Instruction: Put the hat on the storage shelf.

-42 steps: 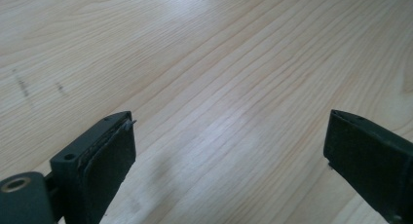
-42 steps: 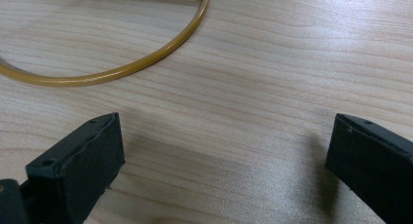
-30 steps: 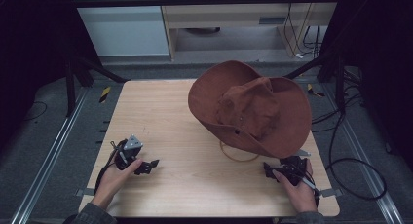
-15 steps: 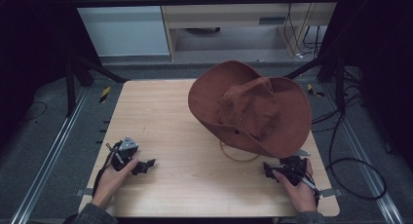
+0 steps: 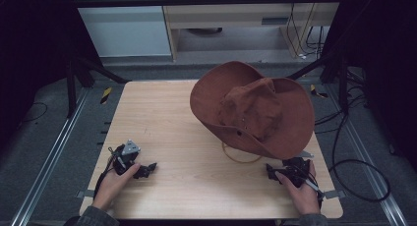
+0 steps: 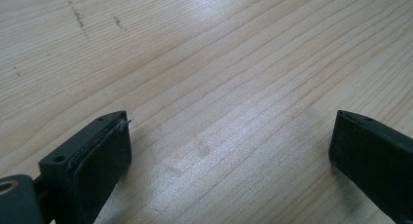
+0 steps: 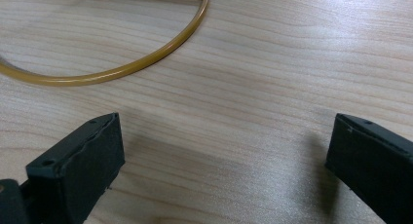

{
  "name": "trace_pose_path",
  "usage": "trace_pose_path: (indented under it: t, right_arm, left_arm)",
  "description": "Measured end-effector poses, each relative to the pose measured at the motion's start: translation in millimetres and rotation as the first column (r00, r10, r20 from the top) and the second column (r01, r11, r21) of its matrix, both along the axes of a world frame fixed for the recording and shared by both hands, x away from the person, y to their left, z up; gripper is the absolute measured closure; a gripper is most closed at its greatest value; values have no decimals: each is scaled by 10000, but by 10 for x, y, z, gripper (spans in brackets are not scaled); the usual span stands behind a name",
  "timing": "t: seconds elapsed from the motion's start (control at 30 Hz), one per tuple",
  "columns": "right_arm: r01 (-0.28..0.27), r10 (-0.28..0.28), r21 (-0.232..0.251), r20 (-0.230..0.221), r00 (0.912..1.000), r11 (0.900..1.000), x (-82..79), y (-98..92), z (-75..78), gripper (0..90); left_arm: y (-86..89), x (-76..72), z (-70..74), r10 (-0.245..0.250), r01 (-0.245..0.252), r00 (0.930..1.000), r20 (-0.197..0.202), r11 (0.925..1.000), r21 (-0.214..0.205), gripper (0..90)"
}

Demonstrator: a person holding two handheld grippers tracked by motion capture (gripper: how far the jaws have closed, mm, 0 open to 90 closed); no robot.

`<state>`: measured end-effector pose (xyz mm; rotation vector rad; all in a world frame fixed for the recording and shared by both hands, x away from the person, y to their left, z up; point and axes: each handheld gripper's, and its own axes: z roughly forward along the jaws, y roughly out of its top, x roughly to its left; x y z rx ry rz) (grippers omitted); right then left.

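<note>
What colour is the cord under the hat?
Yellowish tan cord, clearest in the right gripper view.

table [image 5: 167, 118]: pale wood, rounded corners, grain running along its length; a few faint dark marks show in the left gripper view
hat [image 5: 253, 108]: brown, wide-brimmed, lies on the far right part, tilted, crown dented
cord [image 5: 240, 157]: thin yellow loop, lies flat on the wood just under the hat's near brim
left gripper [image 5: 147, 169]: rests low at the near left, jaws wide apart over bare wood
right gripper [image 5: 271, 171]: rests at the near right, jaws wide apart, near the cord
</note>
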<state>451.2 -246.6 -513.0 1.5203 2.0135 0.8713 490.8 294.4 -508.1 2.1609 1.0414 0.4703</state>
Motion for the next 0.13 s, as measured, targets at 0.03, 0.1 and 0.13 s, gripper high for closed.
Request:
trace_pose_path:
  t: [0.03,0.1,0.13]
  right_arm:
    - [-3,3,0,3,10000,10000,0,0,0,5]
    - [-2,2,-7,2,10000,10000,-1,0,0,5]
    - [-5,5,-8,4,10000,10000,0,-1,0,4]
  left_arm:
    - [-1,0,0,4,-4,10000,0,10000,1,7]
    - [-2,0,-1,3,-3,10000,-11,10000,1,5]
    - [-3,1,-2,-7,7,10000,-8,10000,-12,3]
